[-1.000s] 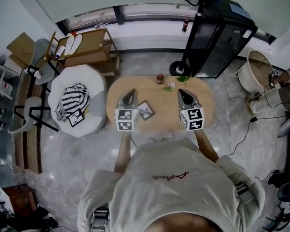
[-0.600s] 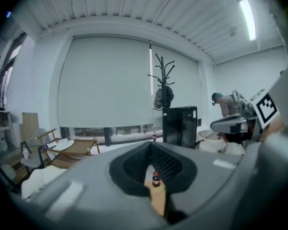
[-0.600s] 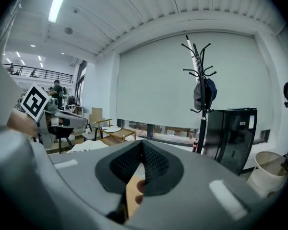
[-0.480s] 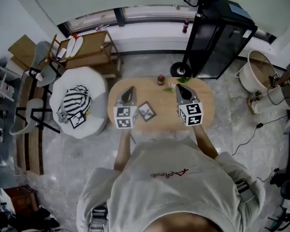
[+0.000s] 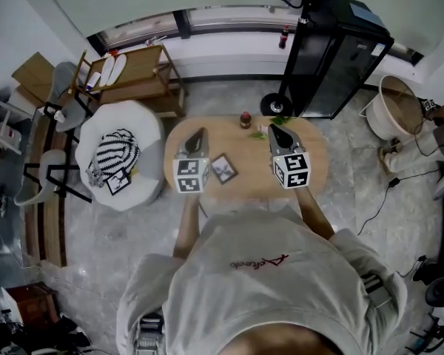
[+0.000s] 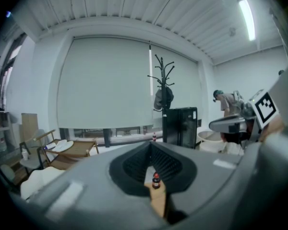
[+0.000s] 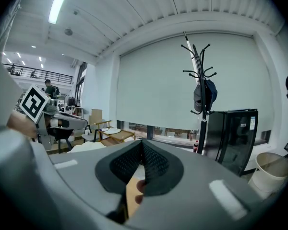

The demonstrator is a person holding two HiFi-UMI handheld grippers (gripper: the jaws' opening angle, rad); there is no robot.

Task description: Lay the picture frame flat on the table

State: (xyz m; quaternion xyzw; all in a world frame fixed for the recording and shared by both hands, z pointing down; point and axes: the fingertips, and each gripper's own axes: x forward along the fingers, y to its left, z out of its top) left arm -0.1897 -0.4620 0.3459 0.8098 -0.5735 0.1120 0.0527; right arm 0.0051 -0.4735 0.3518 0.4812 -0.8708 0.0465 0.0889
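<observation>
The picture frame (image 5: 223,168), small and dark with a pale picture, appears to lie face up on the oval wooden table (image 5: 244,189), turned at a slant. It sits between my two grippers and neither touches it. My left gripper (image 5: 198,136) hovers just left of the frame, jaws shut and empty; its view looks level across the room, with the left gripper (image 6: 151,145) closed to a point. My right gripper (image 5: 276,132) is right of the frame, apart from it; in its own view the right gripper (image 7: 143,143) also looks shut with nothing held.
A small dark bottle (image 5: 245,120) and green leaves (image 5: 274,123) stand at the table's far edge. A white pouf with a striped cloth (image 5: 117,154) is left of the table. A black cabinet (image 5: 340,58) and a basket (image 5: 396,109) stand at the back right.
Both grippers have drifted a little toward the table's far side. The picture frame has stayed in place.
</observation>
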